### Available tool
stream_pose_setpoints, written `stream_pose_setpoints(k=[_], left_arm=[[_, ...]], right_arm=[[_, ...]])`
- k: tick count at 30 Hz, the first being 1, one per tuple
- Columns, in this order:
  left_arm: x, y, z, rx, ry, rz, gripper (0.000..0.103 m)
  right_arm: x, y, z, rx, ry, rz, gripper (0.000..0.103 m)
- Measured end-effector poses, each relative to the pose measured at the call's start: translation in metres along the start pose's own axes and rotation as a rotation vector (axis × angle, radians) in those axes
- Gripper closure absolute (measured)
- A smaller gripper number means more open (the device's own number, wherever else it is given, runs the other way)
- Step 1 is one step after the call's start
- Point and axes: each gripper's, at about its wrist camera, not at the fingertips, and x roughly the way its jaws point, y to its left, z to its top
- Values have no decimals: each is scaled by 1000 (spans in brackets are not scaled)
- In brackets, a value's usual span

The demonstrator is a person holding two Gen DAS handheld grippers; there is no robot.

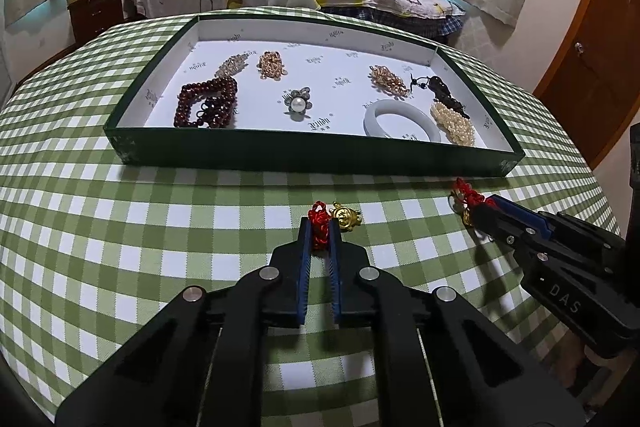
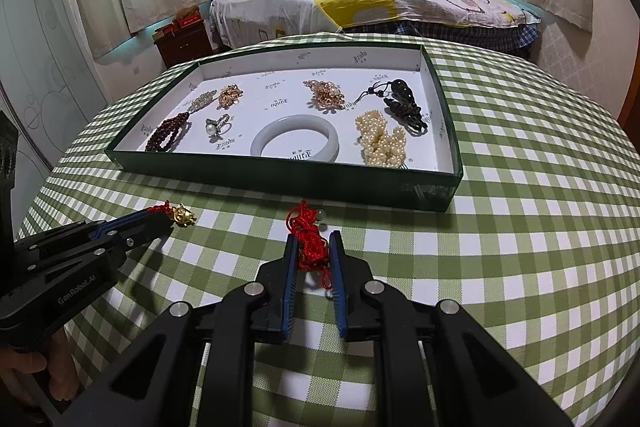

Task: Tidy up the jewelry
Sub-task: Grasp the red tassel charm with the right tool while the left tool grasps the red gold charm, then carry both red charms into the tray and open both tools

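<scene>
On the green checked tablecloth [image 1: 120,227], in the left wrist view, the left gripper [image 1: 320,231] has its fingers nearly closed on the red cord [image 1: 319,227] of a small gold charm [image 1: 346,217], which rests on the cloth just in front of the fingertips. Behind it stands the green tray [image 1: 312,155], where a dark red bead bracelet [image 1: 206,103], a pearl ring [image 1: 296,103] and a white bangle [image 1: 400,121] already lie. At the right, the right gripper [image 1: 478,209] pinches another red cord. In the right wrist view, this right gripper [image 2: 314,247] is closed around a loose bundle of red cord [image 2: 308,243] with a small pale bead [image 2: 322,215] at its far end, near the tray [image 2: 280,171] front wall. The left gripper [image 2: 166,217] appears at the left, with the gold charm [image 2: 183,215] hanging out of its tip. Both pieces seem light and soft; the cord is limp and may slip, so I think holding the knotted bundle is safer than holding the small hard charm.
</scene>
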Motion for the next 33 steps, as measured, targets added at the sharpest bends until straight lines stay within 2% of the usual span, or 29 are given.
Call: stream_pose_setpoints(k=[21, 26, 33], left_arm=[[-6, 11, 1, -24, -15, 9, 95], [-8, 13, 1, -26, -20, 10, 95], [-9, 13, 1, -28, -27, 8, 95]], right_arm=[[-4, 5, 5, -18, -19, -13, 83], [-4, 9, 4, -32, -19, -4, 90], [-8, 9, 5, -28, -32, 3, 91]])
